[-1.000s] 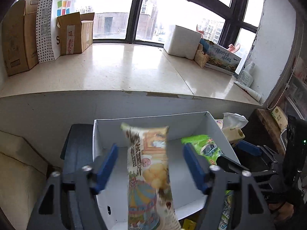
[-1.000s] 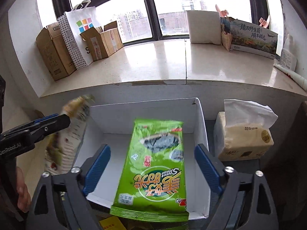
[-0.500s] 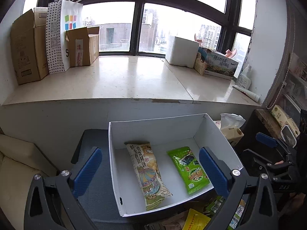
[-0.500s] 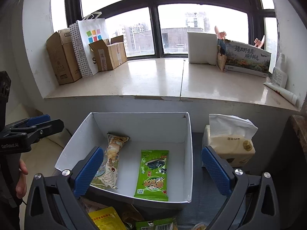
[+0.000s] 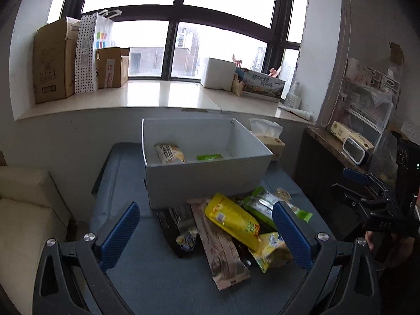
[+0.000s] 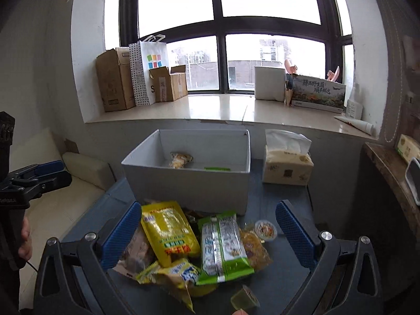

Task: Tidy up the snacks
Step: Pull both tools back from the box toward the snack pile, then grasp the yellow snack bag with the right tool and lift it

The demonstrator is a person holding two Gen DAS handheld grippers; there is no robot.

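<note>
A white box stands on a blue-grey table; inside lie a beige cookie packet and a green seaweed packet. In front of the box is a pile of snacks: a yellow packet, a green-and-silver packet, a long pink packet, a small jelly cup. My left gripper is open and empty above the pile. My right gripper is open and empty above the pile too.
A tissue pack stands right of the box. A wide windowsill behind holds cardboard boxes and a paper bag. A cream cushion lies left of the table; a dark shelf stands right.
Both grippers have let go of their packets into the box and pulled back and up. The snack pile in front of the box has come into view.
</note>
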